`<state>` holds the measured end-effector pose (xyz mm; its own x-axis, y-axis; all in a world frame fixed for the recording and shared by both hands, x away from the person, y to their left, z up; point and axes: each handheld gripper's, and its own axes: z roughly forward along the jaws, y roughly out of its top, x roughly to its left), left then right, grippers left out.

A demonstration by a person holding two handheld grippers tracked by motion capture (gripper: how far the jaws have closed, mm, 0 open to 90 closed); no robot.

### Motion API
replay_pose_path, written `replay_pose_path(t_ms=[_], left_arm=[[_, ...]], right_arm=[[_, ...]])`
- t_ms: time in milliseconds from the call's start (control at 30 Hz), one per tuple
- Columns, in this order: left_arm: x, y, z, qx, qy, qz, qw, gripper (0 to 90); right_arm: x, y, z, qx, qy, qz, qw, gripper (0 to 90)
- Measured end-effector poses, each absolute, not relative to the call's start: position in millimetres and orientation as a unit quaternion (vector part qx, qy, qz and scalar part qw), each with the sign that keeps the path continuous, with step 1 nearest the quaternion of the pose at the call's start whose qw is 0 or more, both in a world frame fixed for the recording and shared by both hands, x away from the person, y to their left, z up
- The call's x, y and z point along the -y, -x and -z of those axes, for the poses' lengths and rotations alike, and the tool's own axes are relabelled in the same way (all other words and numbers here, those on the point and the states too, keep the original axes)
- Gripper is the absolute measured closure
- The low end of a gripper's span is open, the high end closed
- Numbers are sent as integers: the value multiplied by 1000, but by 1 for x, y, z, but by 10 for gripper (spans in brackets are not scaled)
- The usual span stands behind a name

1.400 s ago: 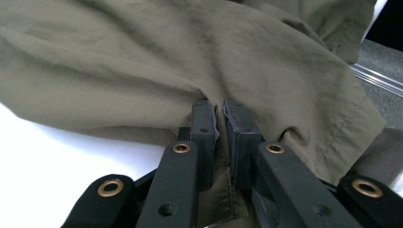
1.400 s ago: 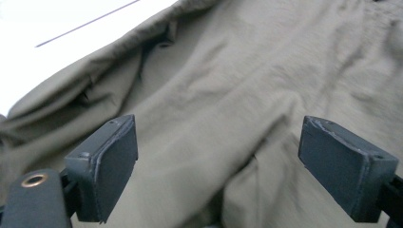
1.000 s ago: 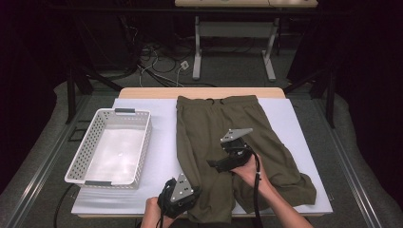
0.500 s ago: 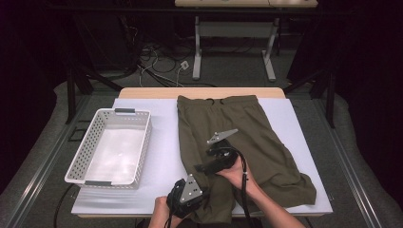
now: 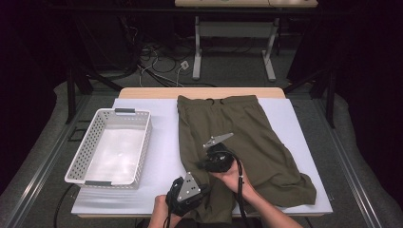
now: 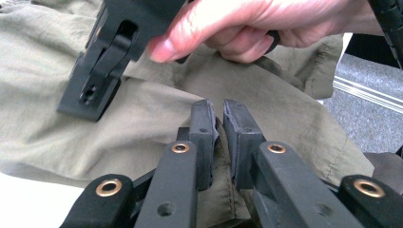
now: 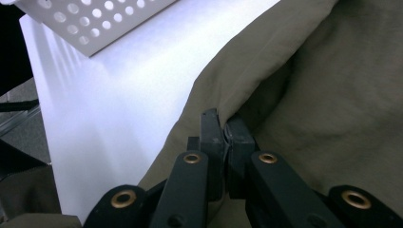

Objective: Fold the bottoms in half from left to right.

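olive shorts (image 5: 247,142) lie flat on the white table (image 5: 157,156), right of the basket (image 5: 111,147). left gripper (image 6: 219,124) clamps the hem. right gripper (image 7: 223,135) has just closed, pinching a side fold.

You're at a wood-edged bench (image 5: 142,92) w/ a white mat (image 5: 161,142) over most of its top. Grey floor (image 5: 228,66) around it, room dark at both sides. Behind the bench: a tangle of cables (image 5: 157,61) and a white plug (image 5: 183,64) on the floor, plus a second table w/ white legs (image 5: 196,47). Black frame legs (image 5: 71,90) stand left and right. Light falls mainly on the mat.
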<state>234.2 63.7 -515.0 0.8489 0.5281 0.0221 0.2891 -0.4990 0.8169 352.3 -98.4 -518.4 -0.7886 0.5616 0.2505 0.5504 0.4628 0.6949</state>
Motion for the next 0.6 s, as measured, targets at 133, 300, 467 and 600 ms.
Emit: replay_pose_path(t_ms=[133,300,467,600], left_arm=[[-69,-234,512,-236,-852,-127,449,632],[-83,-231,505,-237,-851,-124,452,327],[-99,-232,500,-246,-852,-133,442,153],[-112,-232,506,-265,-856,-135,424,71]], right_arm=[[109,-352,511,-847,-335,-413,25,890],[127,-351,499,-833,-351,-427,31,890],[145,-350,491,-822,-366,-435,45,890],[162,-346,485,-813,-375,-442,54,890]])
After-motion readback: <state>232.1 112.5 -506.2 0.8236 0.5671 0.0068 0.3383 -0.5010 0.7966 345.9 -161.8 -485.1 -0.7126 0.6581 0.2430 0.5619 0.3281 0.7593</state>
